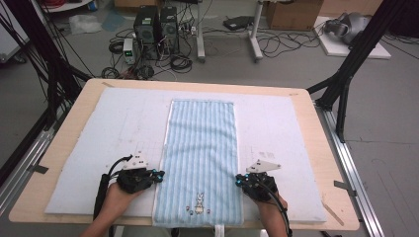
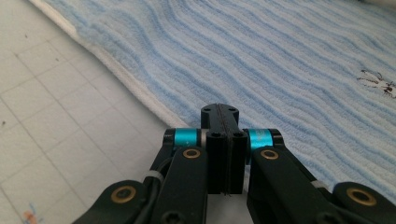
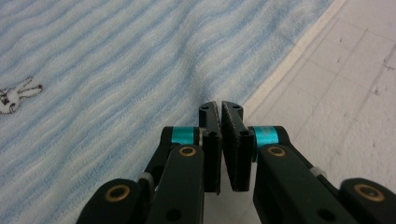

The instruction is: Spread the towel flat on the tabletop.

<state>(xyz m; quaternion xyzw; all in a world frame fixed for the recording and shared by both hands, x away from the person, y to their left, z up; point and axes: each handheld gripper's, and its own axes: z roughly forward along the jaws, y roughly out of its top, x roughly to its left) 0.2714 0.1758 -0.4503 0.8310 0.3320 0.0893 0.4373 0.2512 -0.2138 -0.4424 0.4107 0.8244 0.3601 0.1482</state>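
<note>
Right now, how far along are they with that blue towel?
Barely started. Done: the striped towel lies flat and unfolded on the white mat. In hand: the left hand-held gripper and right hand-held gripper, jaws together, sit at its long edges near the rabbit end. Left: any folding.

High view overhead, looking forward-down; gripper views low, close; all share towel [image 1: 200, 148].

Towel [image 1: 200, 158] near hem cut off; grip perhaps unclear.
</note>
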